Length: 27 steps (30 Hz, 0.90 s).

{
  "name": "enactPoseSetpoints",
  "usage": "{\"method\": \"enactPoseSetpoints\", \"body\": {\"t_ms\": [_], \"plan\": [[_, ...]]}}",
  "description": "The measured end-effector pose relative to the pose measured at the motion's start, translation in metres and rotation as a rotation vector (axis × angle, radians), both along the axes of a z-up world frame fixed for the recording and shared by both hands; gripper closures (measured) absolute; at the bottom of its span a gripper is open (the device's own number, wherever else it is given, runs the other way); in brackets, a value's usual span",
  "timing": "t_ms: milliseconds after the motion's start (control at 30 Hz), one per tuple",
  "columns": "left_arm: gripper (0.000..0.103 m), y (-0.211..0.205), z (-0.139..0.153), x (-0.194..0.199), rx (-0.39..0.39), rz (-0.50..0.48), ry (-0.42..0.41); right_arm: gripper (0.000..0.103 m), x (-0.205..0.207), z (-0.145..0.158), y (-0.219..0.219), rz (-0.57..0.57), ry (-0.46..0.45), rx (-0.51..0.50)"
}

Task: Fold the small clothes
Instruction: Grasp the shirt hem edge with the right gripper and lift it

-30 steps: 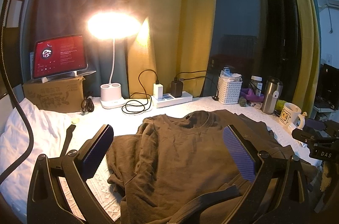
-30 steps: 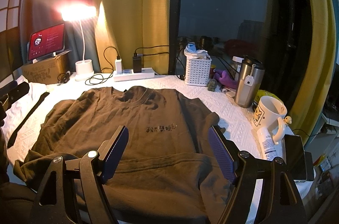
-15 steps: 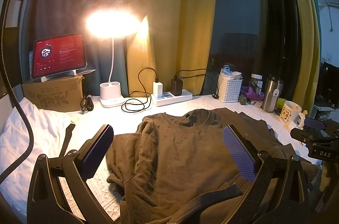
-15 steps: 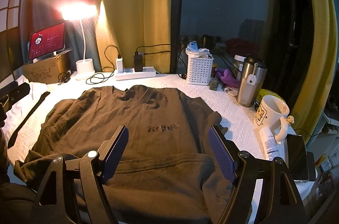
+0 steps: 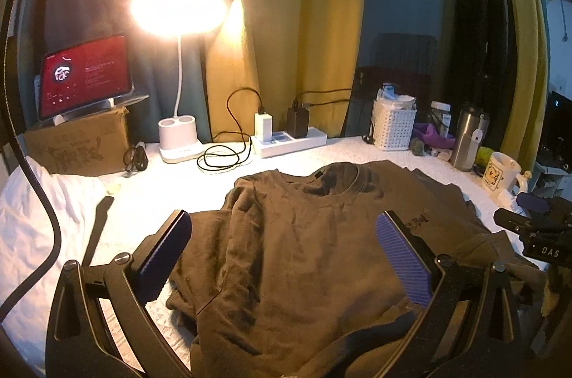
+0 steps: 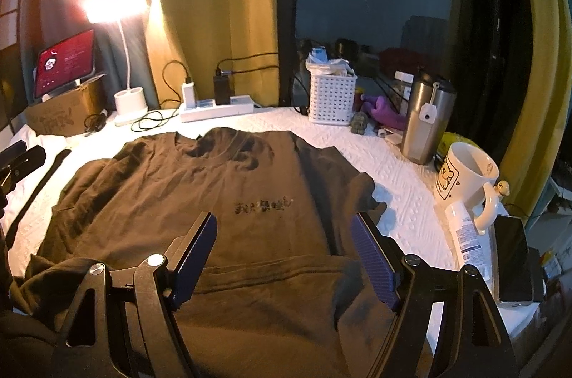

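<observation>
A brown T-shirt (image 5: 304,253) lies front up on the white table cover, collar toward the window; it also shows in the right wrist view (image 6: 221,192), with small print on the chest. Its left sleeve is bunched and folded in; the right sleeve lies flat. My left gripper (image 5: 282,256) is open and empty above the shirt's left side. My right gripper (image 6: 284,253) is open and empty above the shirt's lower right part. The right gripper's body (image 5: 536,235) shows at the right edge of the left wrist view.
Behind the shirt stand a lit desk lamp (image 5: 178,135), a power strip (image 5: 289,142) with chargers and cable, a white basket (image 6: 332,99), a steel tumbler (image 6: 425,124), a mug (image 6: 464,177), a tube (image 6: 464,235) and a phone (image 6: 511,256). A tablet (image 5: 84,74) sits on a cardboard box.
Both grippers have drawn back slightly, so the far objects look a little smaller. The shirt has not moved and both grippers stay open.
</observation>
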<state>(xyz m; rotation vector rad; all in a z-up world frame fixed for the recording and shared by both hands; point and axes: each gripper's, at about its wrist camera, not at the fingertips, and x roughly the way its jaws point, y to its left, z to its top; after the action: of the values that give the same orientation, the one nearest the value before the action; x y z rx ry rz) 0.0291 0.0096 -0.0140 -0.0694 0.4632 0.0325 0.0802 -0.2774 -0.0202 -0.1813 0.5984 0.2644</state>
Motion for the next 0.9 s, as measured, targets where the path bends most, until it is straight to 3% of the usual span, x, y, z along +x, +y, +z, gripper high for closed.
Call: {"method": "enactPoseSetpoints", "body": {"t_ms": [567,900], "plan": [[0.001,-0.022,-0.011,0.091,0.043,-0.035,0.11,0.024,0.095,-0.016,-0.033,-0.086,0.077,-0.02],[0.001,-0.029,-0.017,0.129,0.077,-0.008,0.16,0.024,0.156,-0.03,-0.058,-0.104,0.145,-0.023]]}}
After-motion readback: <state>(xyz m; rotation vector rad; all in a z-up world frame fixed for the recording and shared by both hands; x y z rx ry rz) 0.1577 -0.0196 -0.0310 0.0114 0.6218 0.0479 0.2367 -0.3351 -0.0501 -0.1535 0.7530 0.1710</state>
